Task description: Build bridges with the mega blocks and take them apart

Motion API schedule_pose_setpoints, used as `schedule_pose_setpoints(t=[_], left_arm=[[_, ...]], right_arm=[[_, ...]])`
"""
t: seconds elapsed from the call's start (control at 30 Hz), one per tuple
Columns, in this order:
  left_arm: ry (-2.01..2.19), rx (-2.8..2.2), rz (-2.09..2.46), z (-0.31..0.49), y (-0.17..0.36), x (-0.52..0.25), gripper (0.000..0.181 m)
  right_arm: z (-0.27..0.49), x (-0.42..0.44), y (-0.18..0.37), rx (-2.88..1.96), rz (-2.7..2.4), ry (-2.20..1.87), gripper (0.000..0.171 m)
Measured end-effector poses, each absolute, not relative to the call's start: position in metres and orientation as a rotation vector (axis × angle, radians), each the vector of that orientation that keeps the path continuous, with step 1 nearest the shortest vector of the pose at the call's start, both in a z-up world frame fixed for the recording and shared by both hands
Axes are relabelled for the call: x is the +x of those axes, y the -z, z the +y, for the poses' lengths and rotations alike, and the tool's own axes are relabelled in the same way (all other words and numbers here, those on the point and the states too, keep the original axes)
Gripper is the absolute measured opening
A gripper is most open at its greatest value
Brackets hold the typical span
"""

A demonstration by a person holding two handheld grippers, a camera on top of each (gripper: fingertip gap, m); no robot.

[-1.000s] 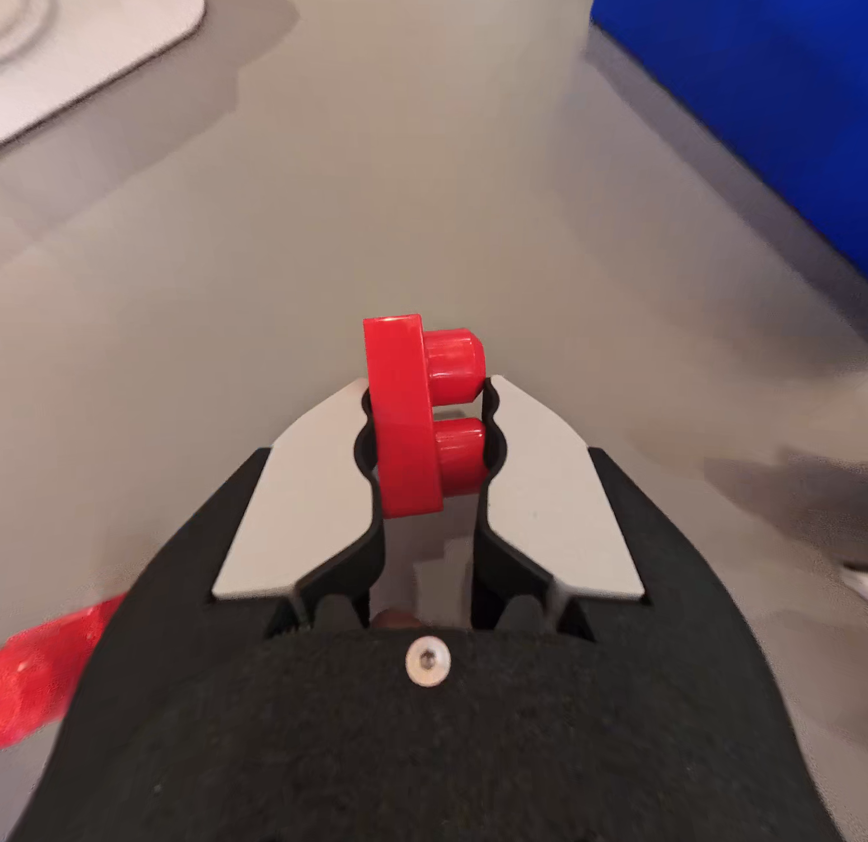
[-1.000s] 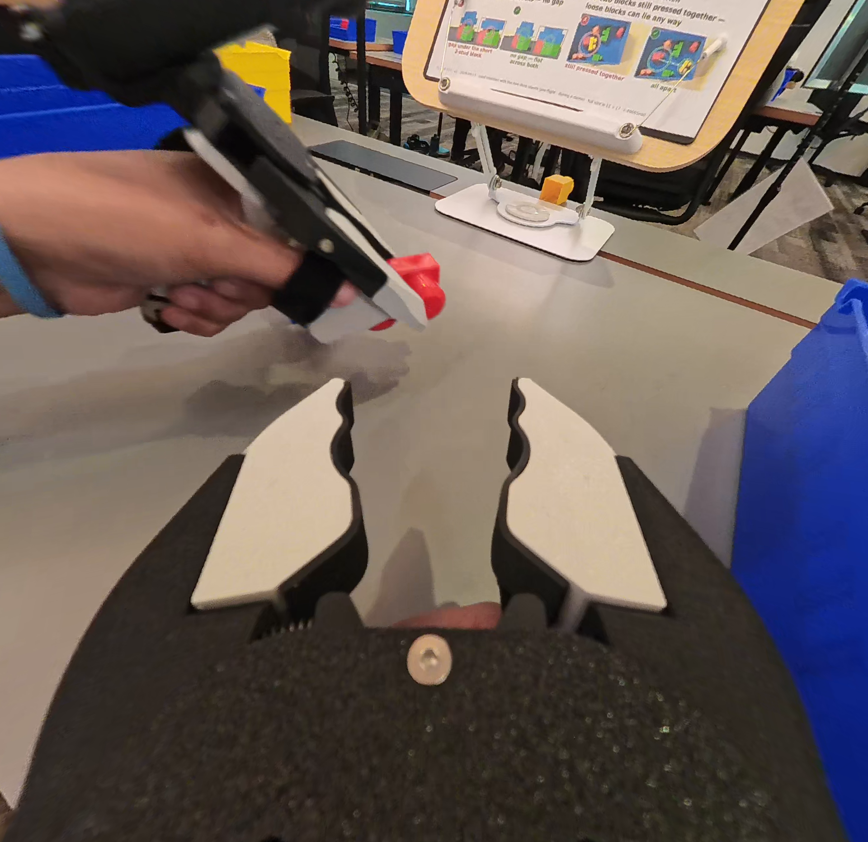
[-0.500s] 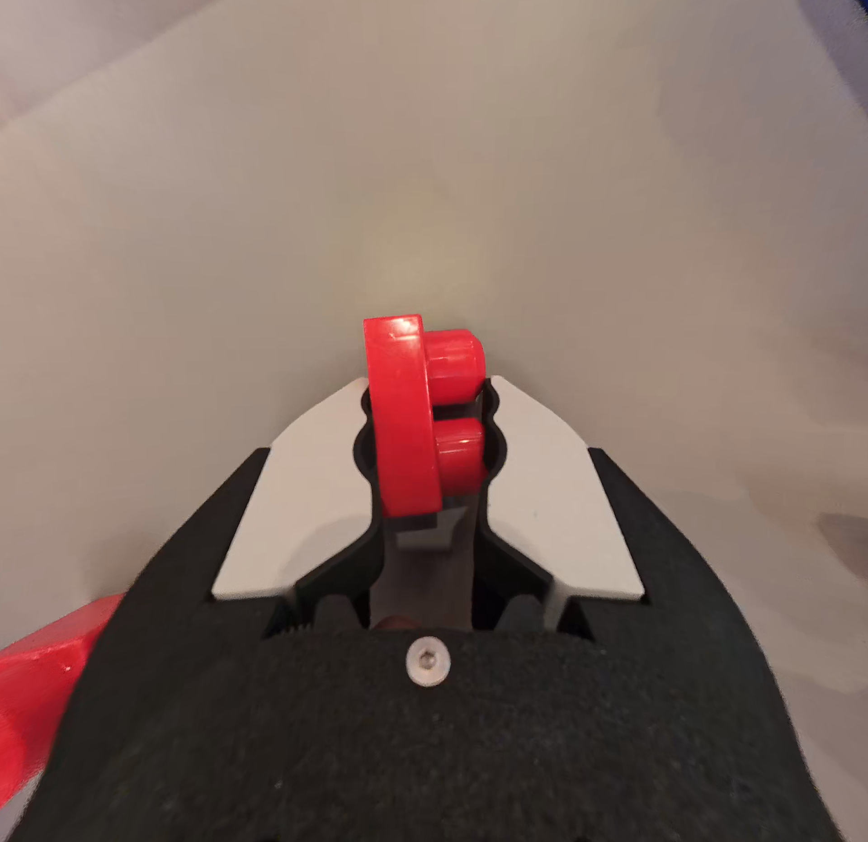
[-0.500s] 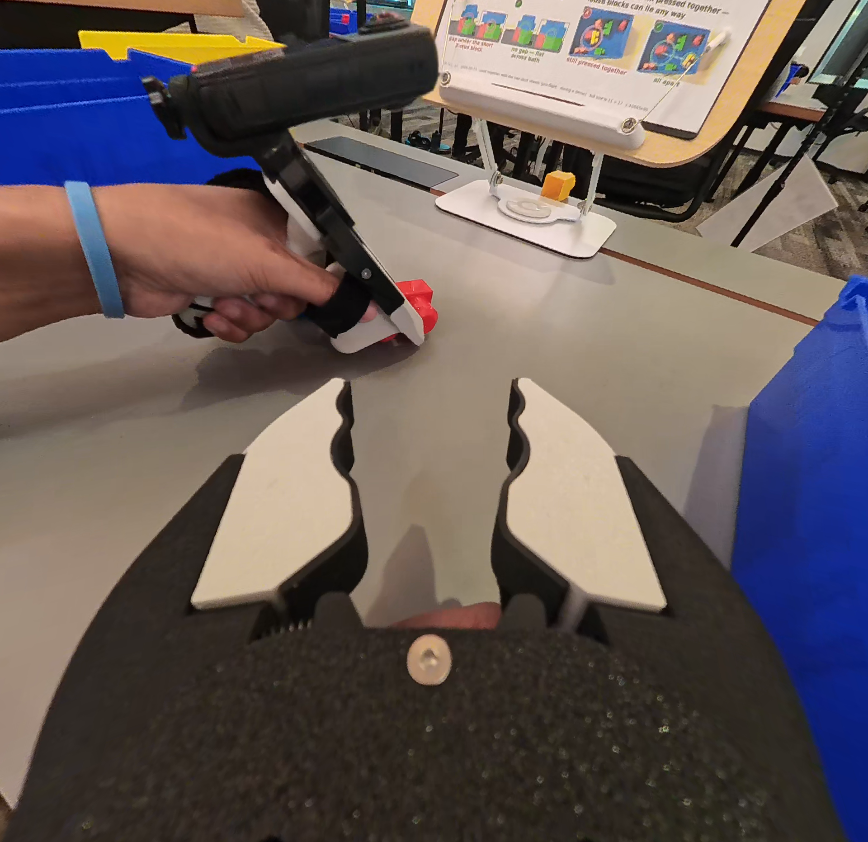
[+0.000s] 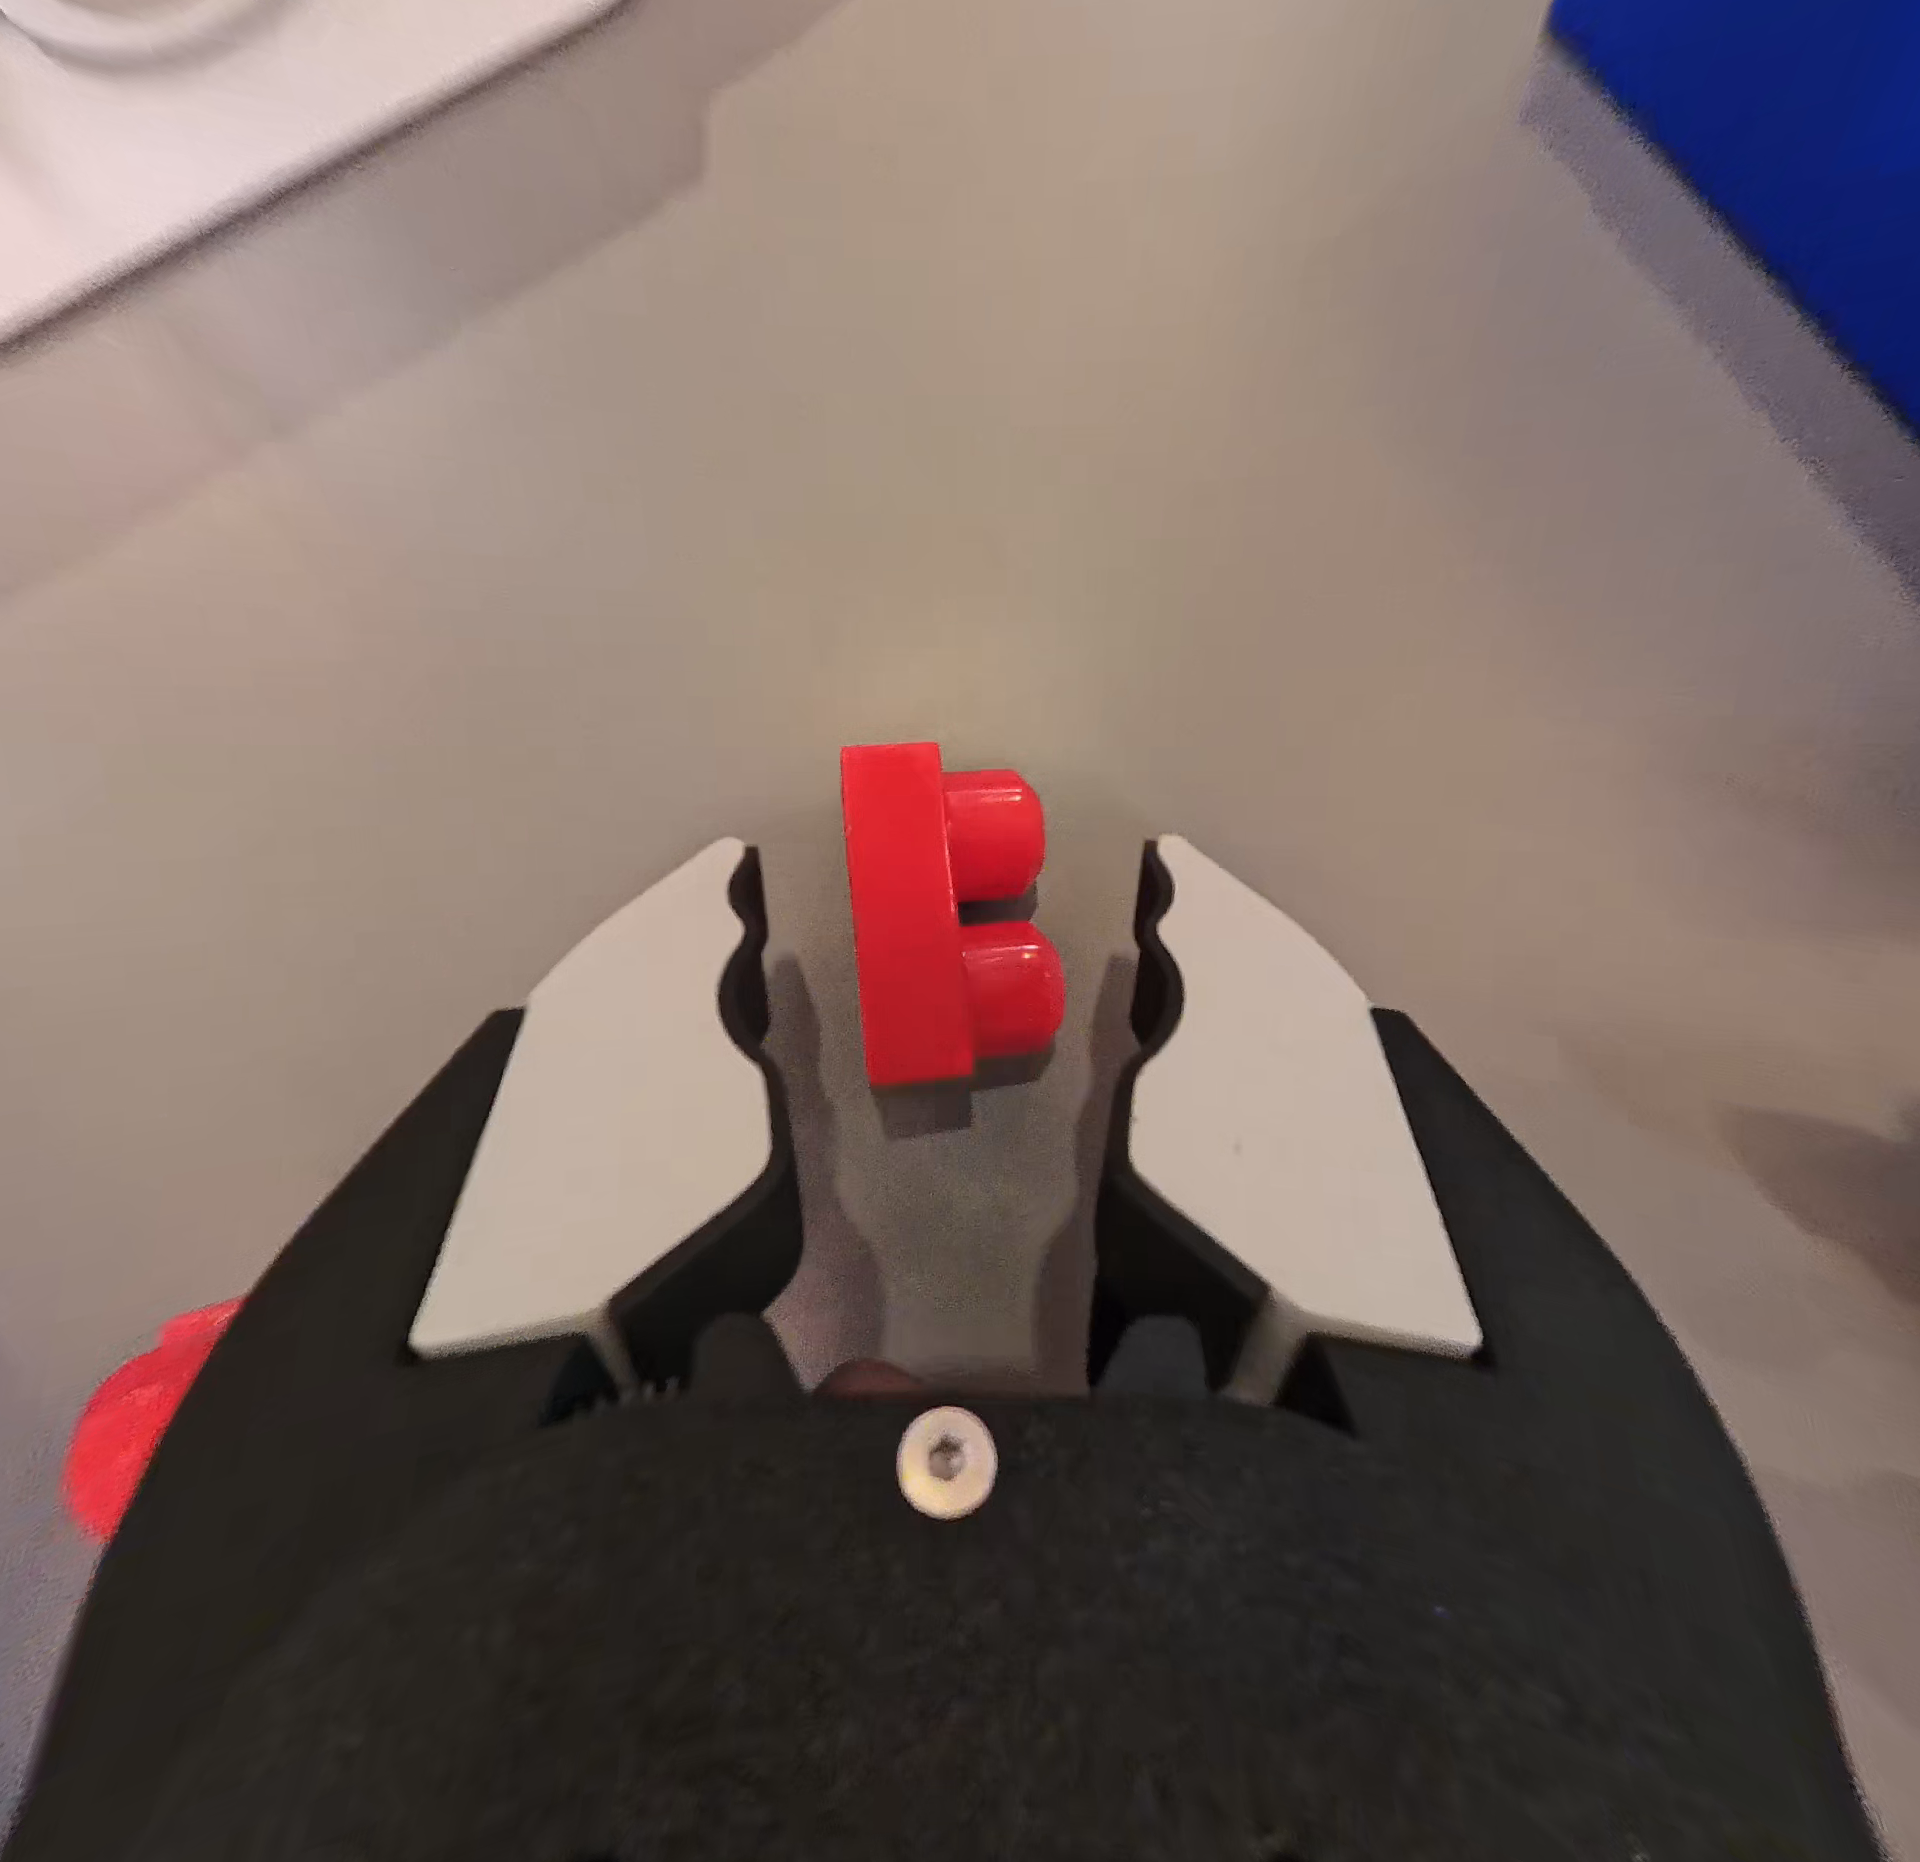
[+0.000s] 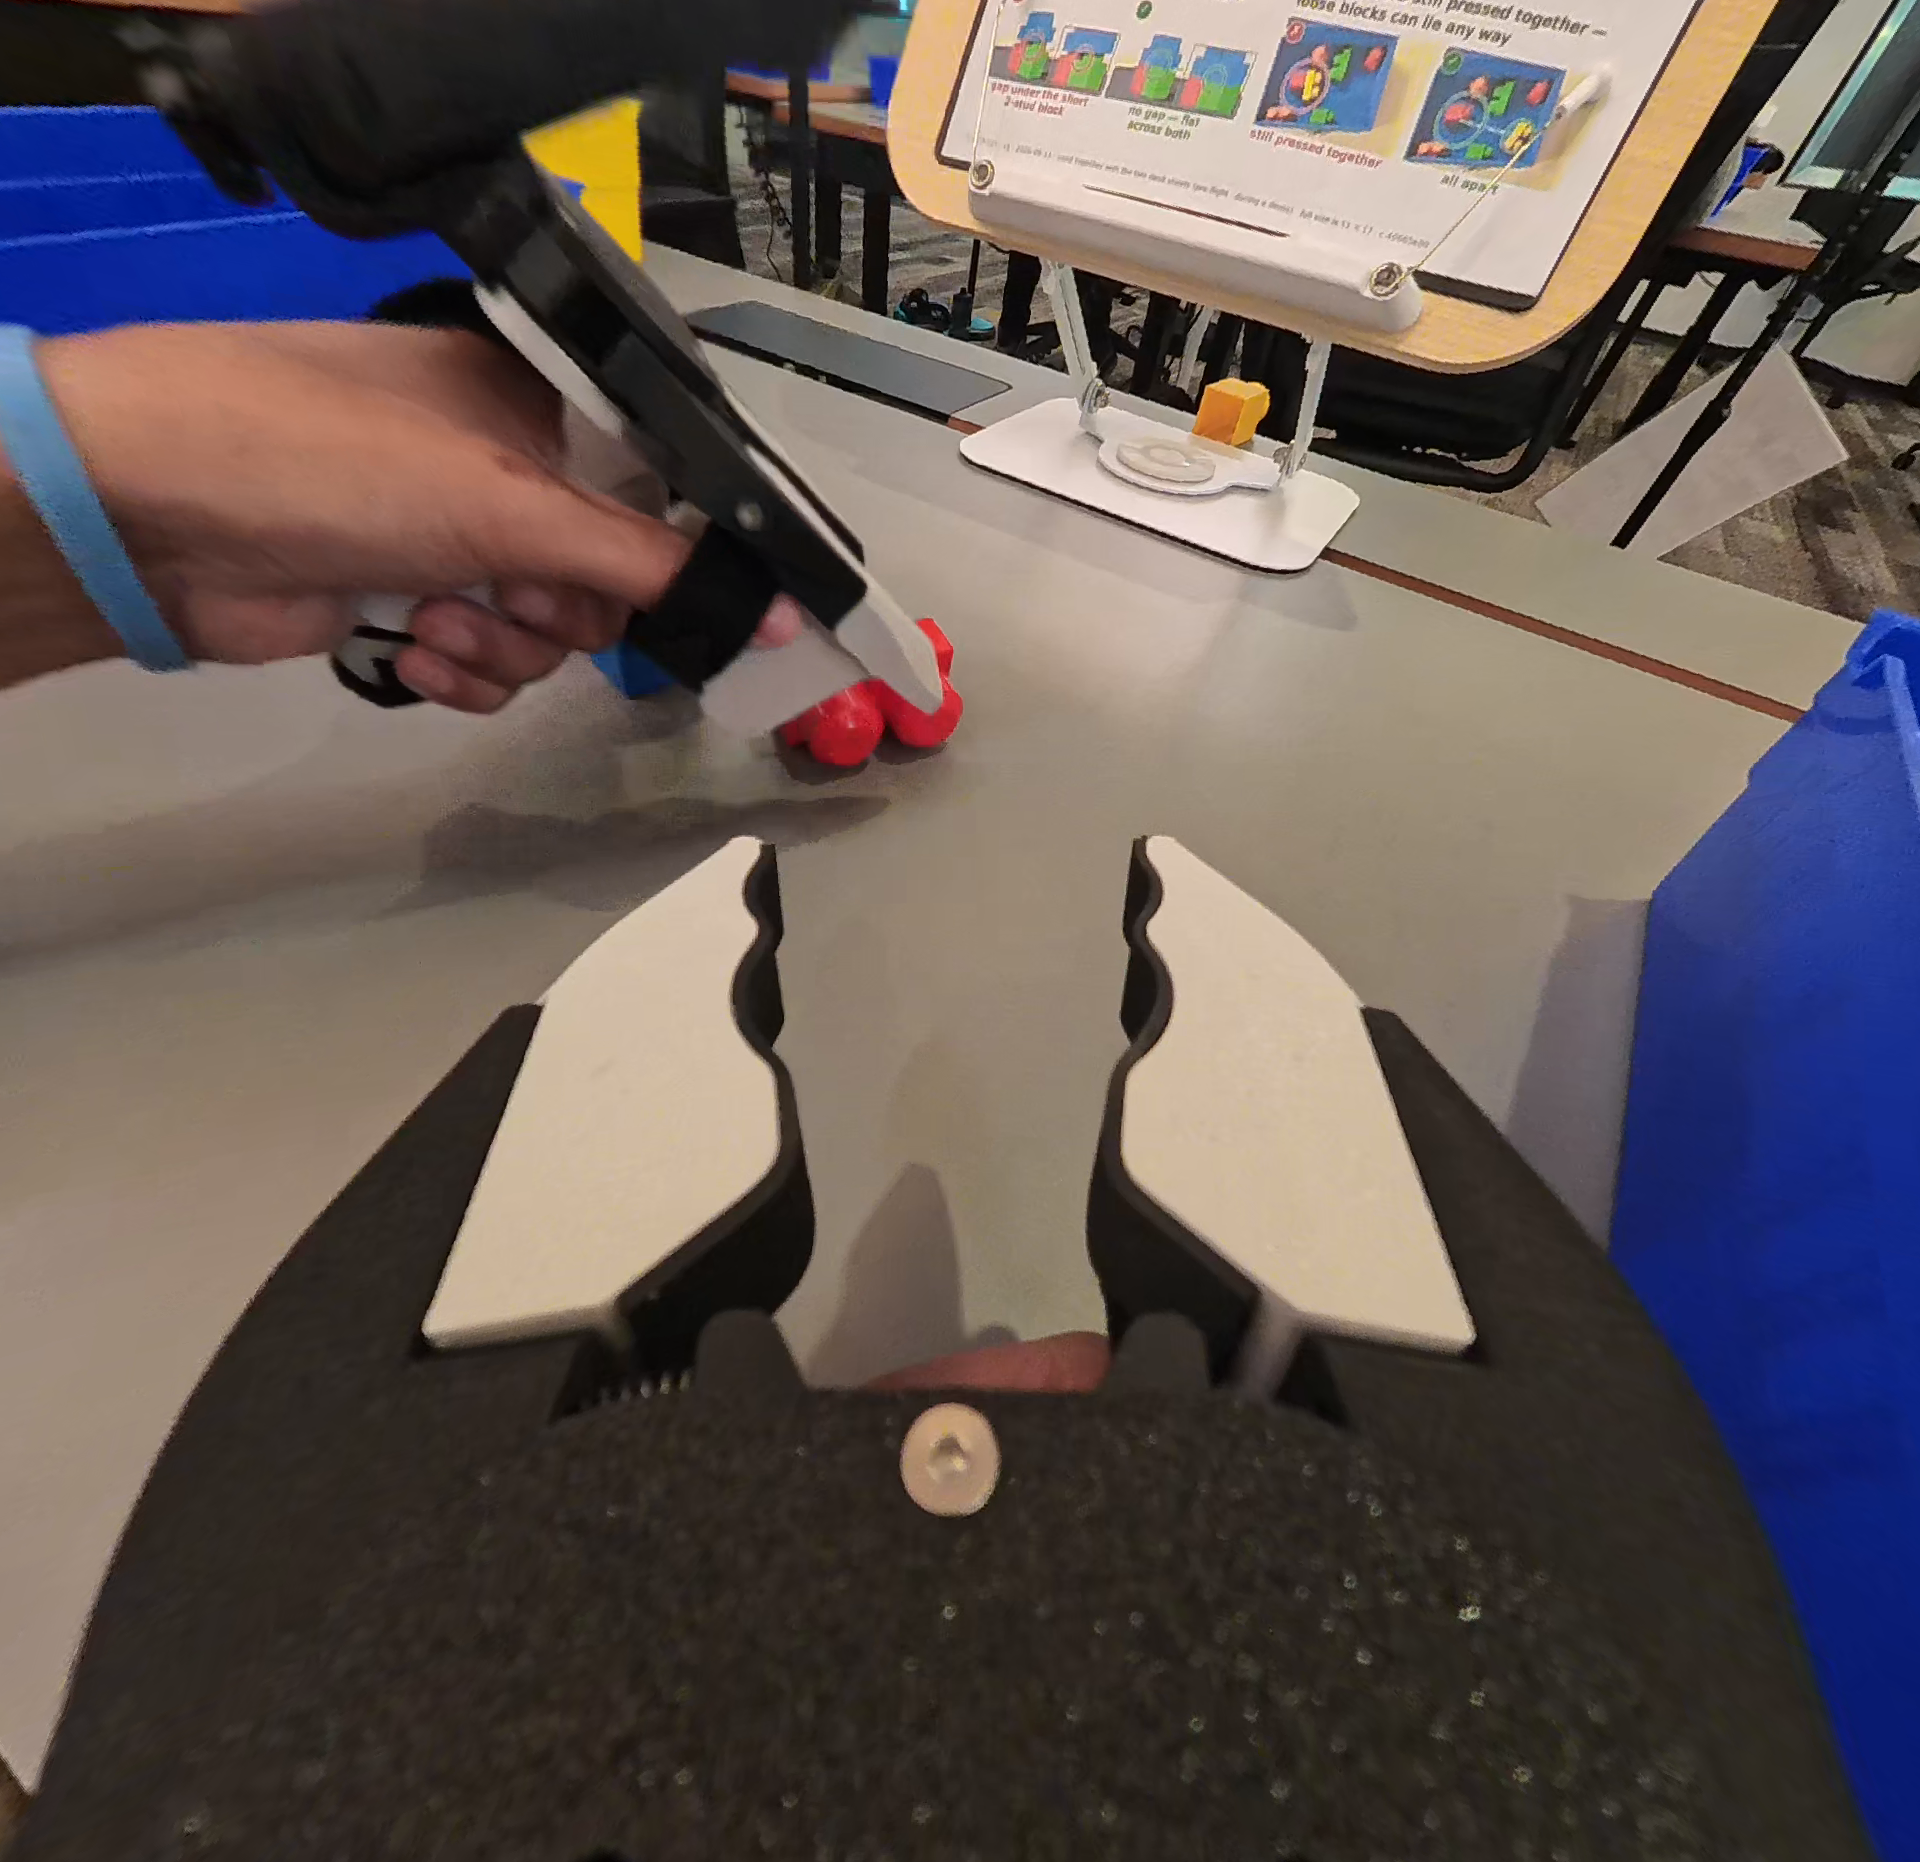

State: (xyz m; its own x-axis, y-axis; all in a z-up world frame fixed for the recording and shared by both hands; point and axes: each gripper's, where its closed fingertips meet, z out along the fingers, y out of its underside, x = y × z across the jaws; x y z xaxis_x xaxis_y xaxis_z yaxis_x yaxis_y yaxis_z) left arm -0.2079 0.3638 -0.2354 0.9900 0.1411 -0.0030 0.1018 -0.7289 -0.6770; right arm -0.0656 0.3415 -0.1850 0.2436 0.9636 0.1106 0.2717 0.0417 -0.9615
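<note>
Left wrist view: glossy red 2-stud block [image 5: 940,929] (on edge) between parted claw [image 5: 948,965] tips.

Grey table [image 6: 1195,773], blue bin [image 6: 1787,1137], instruction board [image 6: 1299,98] on white stand [image 6: 1164,482].

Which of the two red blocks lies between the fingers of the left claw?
The two-stud block, on its side with studs pointing right, inside the open left claw. The other red block sits left of it, partly hidden.

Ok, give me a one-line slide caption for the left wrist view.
Open left tool straddles a red two-stud block lying on its side on the grey table.
</note>
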Motion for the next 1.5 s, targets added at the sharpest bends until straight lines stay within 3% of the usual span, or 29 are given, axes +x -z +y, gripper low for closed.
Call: schedule_pose_setpoints(t=[0.2,0.3,0.5,0.77,1.2,1.5], left_arm=[[-0.212,-2.055,-0.136,0.302,0.141,-0.2,0.07],[-0.287,-1.908,-0.171,0.245,0.124,-0.196,0.075],[-0.348,-1.895,-0.293,0.171,0.174,-0.181,0.084],[-0.283,-1.887,-0.484,0.149,0.205,-0.188,0.084],[-0.282,-1.949,-0.511,0.159,0.214,-0.194,0.086],[-0.245,-2.066,-0.546,0.208,0.219,-0.223,0.095]], right_arm=[[0.342,-0.065,0.183,-1.449,-1.224,-0.827,0.064],[0.343,-0.065,0.183,-1.449,-1.219,-0.828,0.064],[0.342,-0.067,0.188,-1.462,-1.227,-0.822,0.065],[0.332,-0.069,0.185,-1.447,-1.232,-0.852,0.069],[0.329,-0.071,0.187,-1.435,-1.249,-0.836,0.068],[0.33,-0.071,0.187,-1.439,-1.251,-0.856,0.068]])
